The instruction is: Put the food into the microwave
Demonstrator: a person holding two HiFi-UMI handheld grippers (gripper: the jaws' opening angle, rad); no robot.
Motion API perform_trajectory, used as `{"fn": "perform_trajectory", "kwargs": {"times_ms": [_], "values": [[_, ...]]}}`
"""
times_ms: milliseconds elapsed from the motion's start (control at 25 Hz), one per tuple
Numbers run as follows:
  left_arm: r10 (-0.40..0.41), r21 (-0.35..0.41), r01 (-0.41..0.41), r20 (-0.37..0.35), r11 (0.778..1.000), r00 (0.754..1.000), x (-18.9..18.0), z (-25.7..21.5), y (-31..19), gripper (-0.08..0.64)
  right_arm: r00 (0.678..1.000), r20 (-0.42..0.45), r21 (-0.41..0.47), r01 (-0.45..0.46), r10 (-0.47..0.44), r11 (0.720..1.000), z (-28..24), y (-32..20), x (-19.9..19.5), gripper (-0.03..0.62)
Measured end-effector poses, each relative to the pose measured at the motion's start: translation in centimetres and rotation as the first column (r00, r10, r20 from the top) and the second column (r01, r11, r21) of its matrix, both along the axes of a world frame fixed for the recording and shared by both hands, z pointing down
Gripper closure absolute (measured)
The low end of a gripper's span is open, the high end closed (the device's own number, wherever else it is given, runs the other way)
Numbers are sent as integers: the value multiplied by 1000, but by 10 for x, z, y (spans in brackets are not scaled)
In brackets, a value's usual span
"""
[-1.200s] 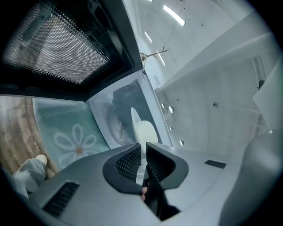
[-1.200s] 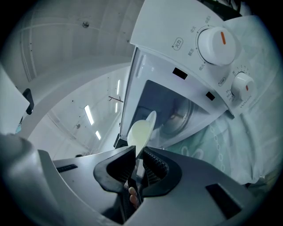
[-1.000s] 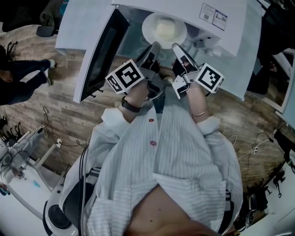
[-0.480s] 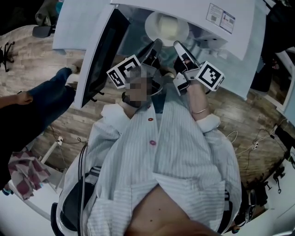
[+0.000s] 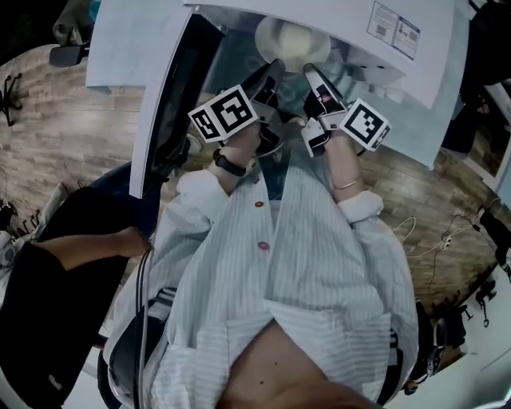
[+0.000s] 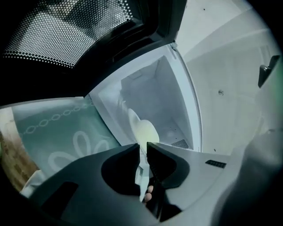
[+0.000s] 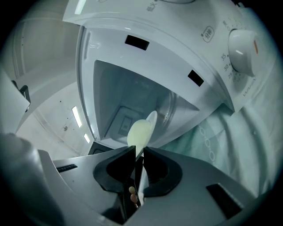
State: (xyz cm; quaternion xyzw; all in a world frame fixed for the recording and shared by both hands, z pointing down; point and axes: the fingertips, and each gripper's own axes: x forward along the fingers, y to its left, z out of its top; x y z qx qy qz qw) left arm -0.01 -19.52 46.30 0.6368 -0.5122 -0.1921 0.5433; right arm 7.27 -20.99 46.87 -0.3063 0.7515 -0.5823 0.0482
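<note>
Two grippers share one load: I hold a white plate (image 5: 267, 41) by its near rim, the left gripper (image 6: 142, 149) on the left part of that rim and the right gripper (image 7: 139, 152) on the right, close beside each other. Both pairs of fingers (image 6: 118, 168) stand narrow, pinched onto the thin edge of the plate, which runs straight out from between them. A pale, rounded mound of food (image 7: 138, 132) sits in the middle of the plate, just beyond my fingertips. The plate is at the mouth of the white microwave (image 5: 319, 9), whose door (image 5: 172, 88) swings open to my left; the far half of the plate already lies under the top edge of the cavity. I cannot tell whether its base touches the cavity floor yet. Below and in front is a worktop under a pale green patterned cloth (image 6: 57, 132). I judge the plate to be stiff, smooth and breakable, so the thin rim could slip out of a narrow pinch, and a knock on the cavity wall could chip it. The food looks soft and loose on top, so it may slide if the plate tips. The rim is the only good place to hold, one grip on each side, keeping it level.
</note>
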Motion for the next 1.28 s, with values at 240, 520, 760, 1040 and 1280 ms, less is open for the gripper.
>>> {"fn": "perform_trajectory", "kwargs": {"times_ms": [240,520,760,1040,1280], "values": [[16,-13,-16,14,1000,1000,-2,15,-12,512,1000,-19,-12,-13,13,1000,15,-11,-2,537],[29,-20,-29,33,999,999,-3,27,-22,509,999,-27,-24,-23,22,999,27,-20,-3,535],[33,-24,-31,48,999,998,-6,35,-31,508,999,-43,-22,-24,23,999,35,-29,-5,535],[30,-28,-28,71,999,997,-12,43,-43,508,996,-78,-9,-33,32,999,43,-41,-11,534],[32,-22,-30,111,999,993,-17,47,-58,505,994,-106,14,-29,31,999,48,-56,-16,528]]}}
